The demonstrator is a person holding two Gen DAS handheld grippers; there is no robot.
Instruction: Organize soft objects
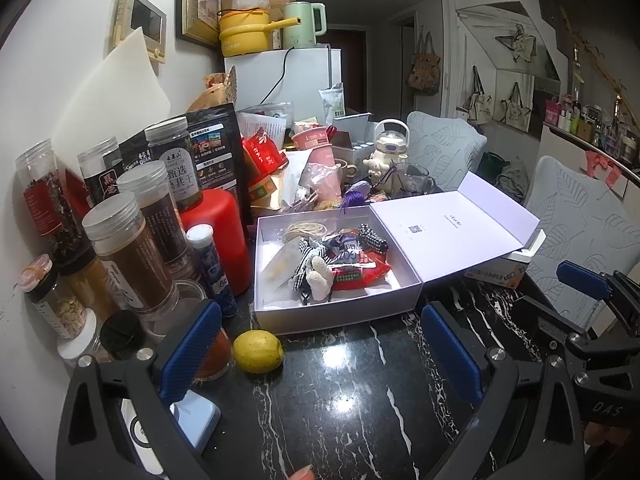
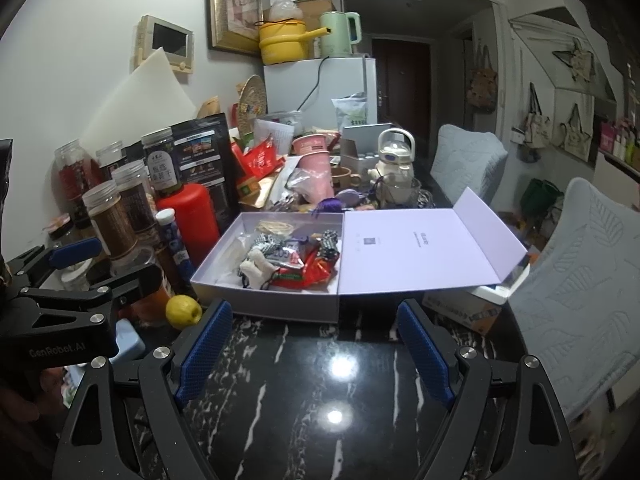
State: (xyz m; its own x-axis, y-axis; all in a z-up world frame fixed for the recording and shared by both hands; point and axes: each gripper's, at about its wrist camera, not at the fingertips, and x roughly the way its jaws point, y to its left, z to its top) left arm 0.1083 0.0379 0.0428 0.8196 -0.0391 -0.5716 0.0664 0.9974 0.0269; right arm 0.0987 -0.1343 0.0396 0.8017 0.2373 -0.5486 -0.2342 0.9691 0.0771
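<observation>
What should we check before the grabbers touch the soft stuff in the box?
1. Left tool open and empty: ok.
2. Right tool open and empty: ok.
3. White box lid folded back, inside reachable: ok.
4. Black table between the tools and box free of things: ok.
5. Lemon sits close to the left tool's path: not ok, mind it.
6. Which things in the box are soft: cannot tell for all; the white plush toy looks soft.
</observation>
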